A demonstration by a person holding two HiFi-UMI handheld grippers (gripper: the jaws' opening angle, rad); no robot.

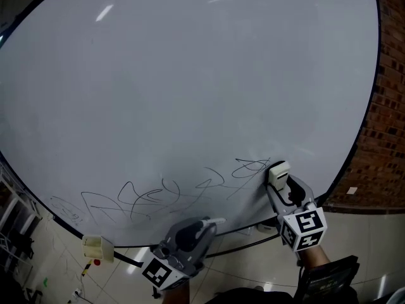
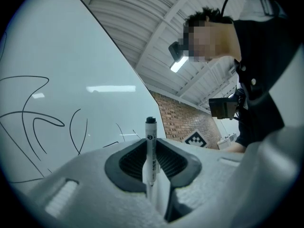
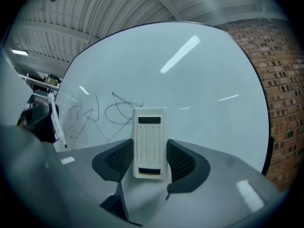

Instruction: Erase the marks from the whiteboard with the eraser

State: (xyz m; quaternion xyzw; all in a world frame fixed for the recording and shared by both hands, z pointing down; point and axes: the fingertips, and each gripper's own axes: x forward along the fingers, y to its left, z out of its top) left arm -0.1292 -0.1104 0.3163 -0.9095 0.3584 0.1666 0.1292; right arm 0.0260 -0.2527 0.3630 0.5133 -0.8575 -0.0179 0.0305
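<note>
A large whiteboard [image 1: 190,75] fills the head view, with black scribbles [image 1: 158,195] along its lower part. My right gripper [image 1: 278,173] is shut on a cream eraser [image 1: 278,170], whose top end lies at the right end of the scribbles [image 1: 250,166]. In the right gripper view the eraser [image 3: 150,142] stands upright between the pads, the scribbles [image 3: 109,110] just left of it. My left gripper [image 1: 212,223] is lower, below the board's bottom edge, shut on a white marker [image 2: 150,151] with a black cap.
A brick wall [image 1: 386,125] borders the board on the right. A small cream box [image 1: 96,247] with a red part sits at the board's lower left edge. A person in dark clothes [image 2: 266,80] shows in the left gripper view.
</note>
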